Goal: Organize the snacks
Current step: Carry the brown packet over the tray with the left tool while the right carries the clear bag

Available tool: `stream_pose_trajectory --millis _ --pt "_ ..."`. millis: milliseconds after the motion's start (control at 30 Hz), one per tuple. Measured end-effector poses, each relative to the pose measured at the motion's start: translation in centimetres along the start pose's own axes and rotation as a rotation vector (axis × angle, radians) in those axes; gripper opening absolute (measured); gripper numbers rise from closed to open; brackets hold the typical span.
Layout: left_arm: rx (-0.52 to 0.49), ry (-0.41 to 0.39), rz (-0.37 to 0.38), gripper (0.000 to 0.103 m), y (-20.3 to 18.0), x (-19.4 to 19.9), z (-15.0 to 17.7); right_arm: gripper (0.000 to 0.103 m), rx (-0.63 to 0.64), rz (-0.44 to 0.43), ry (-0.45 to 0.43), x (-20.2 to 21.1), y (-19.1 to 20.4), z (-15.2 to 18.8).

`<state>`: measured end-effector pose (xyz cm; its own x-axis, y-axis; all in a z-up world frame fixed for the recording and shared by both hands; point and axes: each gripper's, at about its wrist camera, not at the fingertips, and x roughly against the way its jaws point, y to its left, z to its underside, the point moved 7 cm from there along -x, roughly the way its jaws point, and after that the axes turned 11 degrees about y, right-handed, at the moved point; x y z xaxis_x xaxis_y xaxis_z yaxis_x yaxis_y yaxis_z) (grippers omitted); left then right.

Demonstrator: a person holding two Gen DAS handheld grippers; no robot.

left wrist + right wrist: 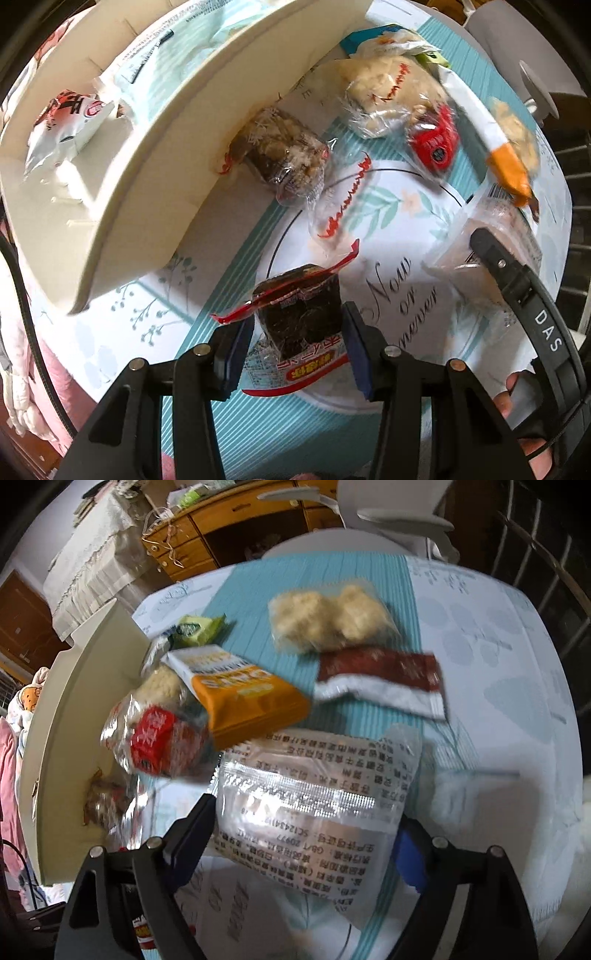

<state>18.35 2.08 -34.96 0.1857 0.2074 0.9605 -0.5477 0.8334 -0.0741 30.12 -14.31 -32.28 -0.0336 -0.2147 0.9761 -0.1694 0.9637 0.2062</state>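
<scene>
Left wrist: jaws clamp dark snack pack (pixel 300 317) | right wrist: jaws clamp clear printed packet (pixel 314 812)

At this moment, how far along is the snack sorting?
Early. The cream organizer box holds only a white-and-red packet and a pale packet. In hand: the left gripper clamps a dark seaweed snack, and the right gripper grips a clear printed packet. Left on the table: orange packet, red snack, maroon packet and others.
</scene>
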Motion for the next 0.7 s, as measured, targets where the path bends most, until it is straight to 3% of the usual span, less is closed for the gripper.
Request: stream_pose_trajectory --millis 367,700 --pt "-0.042 -0.065 0.03 0.047 1.9 4.1 3.0 0.086 -0.241 -0.101 0.193 1.5 -2.9 6.2" --pt "-0.172 -0.213 0.07 0.047 1.5 9.5 4.8 0.086 -0.38 -0.157 0.281 2.9 -3.2 12.2"
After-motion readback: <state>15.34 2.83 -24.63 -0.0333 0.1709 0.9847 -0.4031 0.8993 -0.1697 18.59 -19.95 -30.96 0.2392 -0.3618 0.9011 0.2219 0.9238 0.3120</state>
